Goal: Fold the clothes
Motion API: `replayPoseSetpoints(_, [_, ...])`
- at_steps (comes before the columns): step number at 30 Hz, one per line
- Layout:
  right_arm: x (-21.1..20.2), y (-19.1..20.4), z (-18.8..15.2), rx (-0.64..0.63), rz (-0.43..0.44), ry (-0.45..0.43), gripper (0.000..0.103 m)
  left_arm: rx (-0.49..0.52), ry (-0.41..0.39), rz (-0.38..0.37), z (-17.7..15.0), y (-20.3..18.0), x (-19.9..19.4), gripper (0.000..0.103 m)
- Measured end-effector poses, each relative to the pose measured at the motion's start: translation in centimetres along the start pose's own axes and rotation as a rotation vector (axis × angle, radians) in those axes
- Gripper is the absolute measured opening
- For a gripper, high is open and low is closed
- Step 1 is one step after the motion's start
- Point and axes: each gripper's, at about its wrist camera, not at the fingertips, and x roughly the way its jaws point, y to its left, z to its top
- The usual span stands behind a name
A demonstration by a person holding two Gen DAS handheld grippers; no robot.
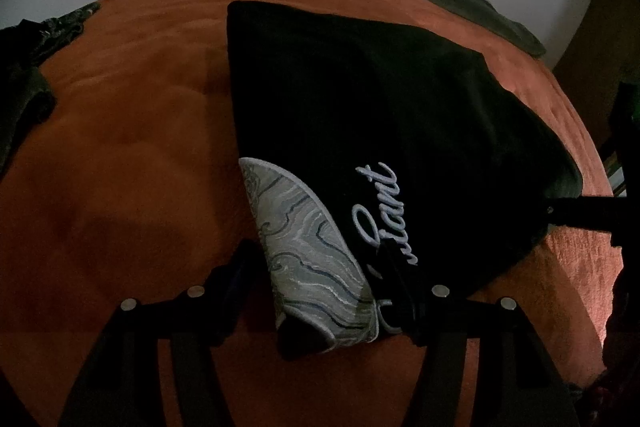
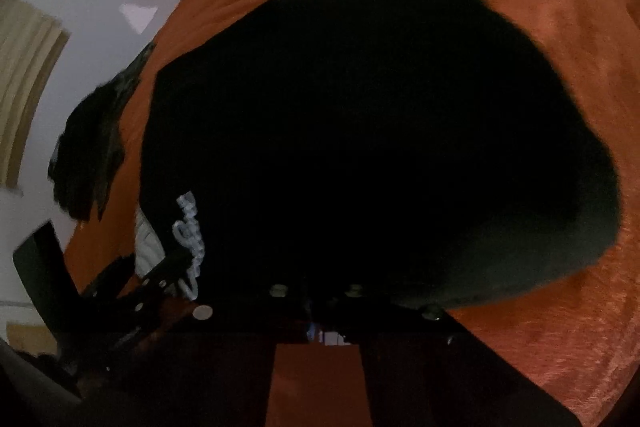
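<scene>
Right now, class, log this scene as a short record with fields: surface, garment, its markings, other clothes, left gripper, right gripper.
surface: orange blanket
garment: black garment, partly folded
markings: white script lettering; grey wave-pattern patch
other clothes: dark pile at left; grey-green folded item at far right
left gripper: open, around the garment's near corner
right gripper: shut at the garment's near edge

A black garment [image 1: 360, 99] sprawls across the middle of the orange bedspread [image 1: 120, 155], blocking the centre. Broad bare cover lies open to its left. Dark clothes [image 1: 28, 67] crowd the left edge; a folded grey item [image 1: 468, 3] lines the far right edge.
</scene>
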Motion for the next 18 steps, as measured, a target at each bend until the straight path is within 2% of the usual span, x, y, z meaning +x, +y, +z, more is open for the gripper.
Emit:
replayPoseSetpoints(4, [-1.8, -3.2, 0.4, 0.04, -0.084, -0.034, 0.0, -0.003, 0.004, -0.002, -0.2, -0.5, -0.2, 0.066])
replayPoseSetpoints(8, [-2.1, -6.5, 0.1, 0.137, -0.055, -0.034, 0.0, 0.001, 0.005, -0.001, -0.9, -0.1, -0.9, 0.066])
replayPoseSetpoints(14, [-2.4, -6.7, 0.2, 0.101, -0.081, -0.042, 0.0, 0.0, 0.005, -0.002, -1.6, 0.7, -1.6, 0.066])
replayPoseSetpoints(18, [-3.1, -7.9, -0.4, 0.161, -0.065, -0.095, 0.0, 0.009, -0.001, 0.005, -0.9, -0.5, -0.7, 0.066])
